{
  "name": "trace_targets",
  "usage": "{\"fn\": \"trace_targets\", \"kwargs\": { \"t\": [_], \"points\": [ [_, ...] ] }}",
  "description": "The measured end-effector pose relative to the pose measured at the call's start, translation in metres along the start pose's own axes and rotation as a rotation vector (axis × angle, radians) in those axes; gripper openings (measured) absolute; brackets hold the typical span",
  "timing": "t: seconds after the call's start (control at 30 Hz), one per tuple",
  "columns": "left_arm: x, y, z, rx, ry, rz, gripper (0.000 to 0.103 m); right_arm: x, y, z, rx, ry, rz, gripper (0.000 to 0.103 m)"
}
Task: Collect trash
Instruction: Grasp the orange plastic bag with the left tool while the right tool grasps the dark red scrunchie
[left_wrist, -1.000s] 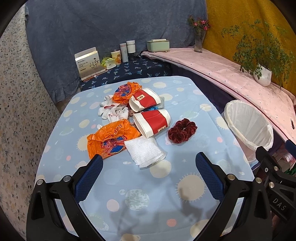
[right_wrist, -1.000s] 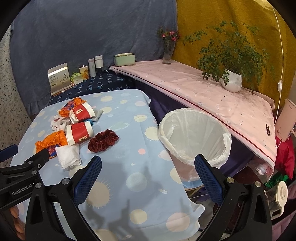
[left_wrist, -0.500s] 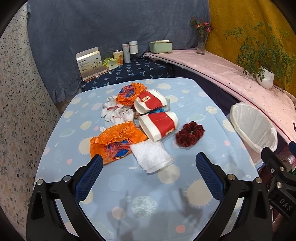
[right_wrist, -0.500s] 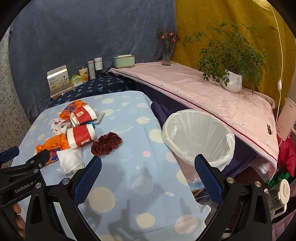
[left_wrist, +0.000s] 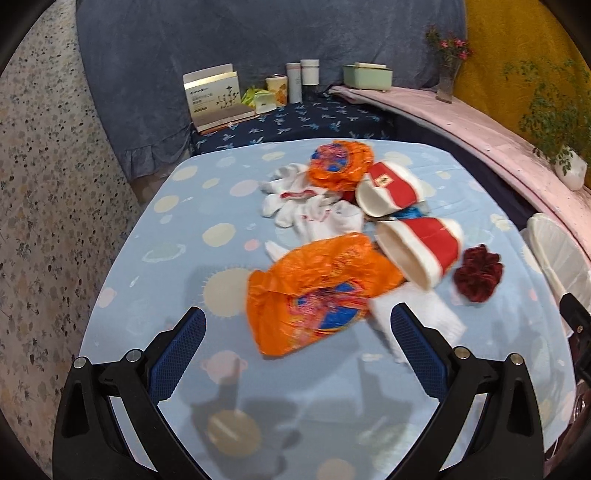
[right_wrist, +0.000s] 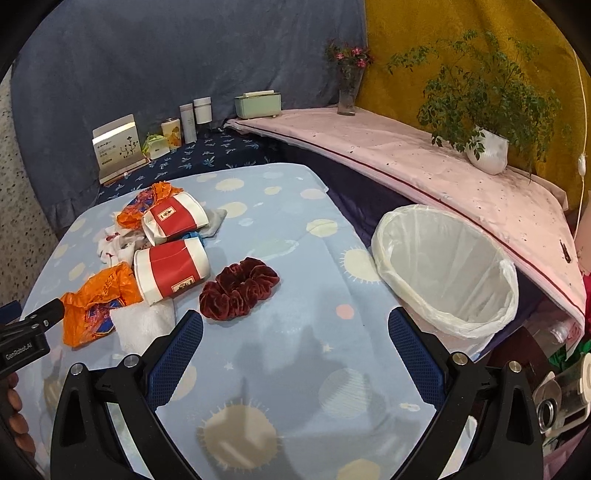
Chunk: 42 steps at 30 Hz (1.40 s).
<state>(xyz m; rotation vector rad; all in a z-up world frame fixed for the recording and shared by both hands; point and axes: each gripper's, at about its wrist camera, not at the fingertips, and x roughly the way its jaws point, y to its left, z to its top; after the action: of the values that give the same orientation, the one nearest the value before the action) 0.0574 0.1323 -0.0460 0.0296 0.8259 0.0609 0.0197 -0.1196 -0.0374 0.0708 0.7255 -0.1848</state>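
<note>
Trash lies in a heap on the blue spotted tablecloth (left_wrist: 177, 258): an orange plastic bag (left_wrist: 314, 291), a white napkin (left_wrist: 417, 321), two red-and-white paper cups (left_wrist: 421, 247) (left_wrist: 388, 192), a second orange wrapper (left_wrist: 338, 164) and white crumpled tissue (left_wrist: 314, 210). A dark red scrunchie (right_wrist: 240, 284) lies beside the cups. My left gripper (left_wrist: 297, 354) is open and empty, just short of the orange bag. My right gripper (right_wrist: 295, 354) is open and empty over the cloth, near the scrunchie. A white-lined bin (right_wrist: 447, 269) stands at the table's right edge.
A dark blue shelf behind the table holds a card box (left_wrist: 214, 96), tins and bottles (left_wrist: 303, 79). A pink-covered ledge (right_wrist: 424, 162) runs along the right with a potted plant (right_wrist: 487, 147), a flower vase (right_wrist: 349, 88) and a green box (right_wrist: 258, 105).
My left gripper has moved forward and left toward the orange bag, which now sits between its open fingers' line. My right gripper has edged forward toward the scrunchie.
</note>
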Motion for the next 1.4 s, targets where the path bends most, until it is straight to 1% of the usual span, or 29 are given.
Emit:
{"fn": "trace_targets", "kwargs": {
  "t": [0.1,0.2,0.33,0.43,0.47,0.5,0.53,0.6,0.63,0.7,0.73,0.77,0.8,0.83,0.87,0.9,0.93,1.0,1.27,1.33,1.37,1.4],
  "points": [
    [0.017,0.015,0.004,-0.013,0.009,0.012,0.096,0.016,0.008,0.003,0.02,0.008,0.005,0.096],
    [0.036,0.028,0.009,-0.039,0.037,-0.002,0.096,0.031,0.017,0.006,0.02,0.019,0.002,0.096],
    [0.057,0.032,0.011,-0.047,0.062,-0.029,0.096,0.05,0.028,0.009,0.011,0.031,-0.003,0.096],
    [0.07,0.028,0.012,-0.029,0.07,-0.049,0.095,0.068,0.035,0.01,0.007,0.054,-0.003,0.09],
    [0.073,0.026,0.012,-0.023,0.072,-0.059,0.092,0.074,0.037,0.01,0.005,0.067,0.001,0.087],
    [0.076,0.024,0.012,-0.018,0.075,-0.068,0.085,0.079,0.04,0.01,0.002,0.077,0.004,0.085],
    [0.079,0.021,0.012,-0.012,0.081,-0.08,0.082,0.084,0.042,0.01,0.0,0.086,0.007,0.082],
    [0.084,0.018,0.013,-0.004,0.096,-0.101,0.066,0.092,0.046,0.009,-0.007,0.103,0.01,0.072],
    [0.087,0.018,0.013,-0.004,0.103,-0.111,0.061,0.096,0.048,0.008,-0.009,0.11,0.013,0.07],
    [0.089,0.017,0.013,-0.003,0.108,-0.123,0.047,0.101,0.05,0.006,-0.01,0.123,0.026,0.059],
    [0.088,0.016,0.013,-0.001,0.105,-0.126,0.041,0.103,0.05,0.006,-0.009,0.127,0.036,0.055],
    [0.087,0.016,0.013,0.002,0.105,-0.127,0.026,0.104,0.051,0.005,-0.007,0.13,0.049,0.048],
    [0.086,0.016,0.013,0.002,0.107,-0.131,0.02,0.104,0.051,0.005,-0.006,0.132,0.065,0.041],
    [0.083,0.017,0.013,-0.002,0.105,-0.14,0.02,0.104,0.053,0.005,-0.008,0.131,0.07,0.037],
    [0.081,0.017,0.014,-0.004,0.099,-0.144,0.017,0.102,0.054,0.006,-0.014,0.129,0.072,0.028],
    [0.075,0.017,0.015,-0.001,0.087,-0.148,0.015,0.1,0.055,0.006,-0.022,0.127,0.074,0.024],
    [0.072,0.017,0.017,0.003,0.077,-0.147,0.015,0.097,0.057,0.007,-0.032,0.123,0.075,0.018],
    [0.059,0.015,0.021,0.009,0.051,-0.146,0.014,0.093,0.056,0.01,-0.033,0.12,0.09,0.001],
    [0.001,0.002,0.044,0.033,-0.066,-0.157,0.013,0.055,0.042,0.028,-0.018,0.038,0.119,0.001],
    [-0.012,-0.003,0.05,0.04,-0.091,-0.157,0.013,0.049,0.037,0.03,-0.005,0.033,0.123,0.001],
    [-0.017,-0.006,0.053,0.042,-0.101,-0.16,0.013,0.049,0.034,0.03,0.002,0.045,0.125,0.001],
    [-0.023,-0.009,0.057,0.042,-0.113,-0.163,0.013,0.05,0.031,0.03,0.014,0.056,0.132,0.007]
  ]
}}
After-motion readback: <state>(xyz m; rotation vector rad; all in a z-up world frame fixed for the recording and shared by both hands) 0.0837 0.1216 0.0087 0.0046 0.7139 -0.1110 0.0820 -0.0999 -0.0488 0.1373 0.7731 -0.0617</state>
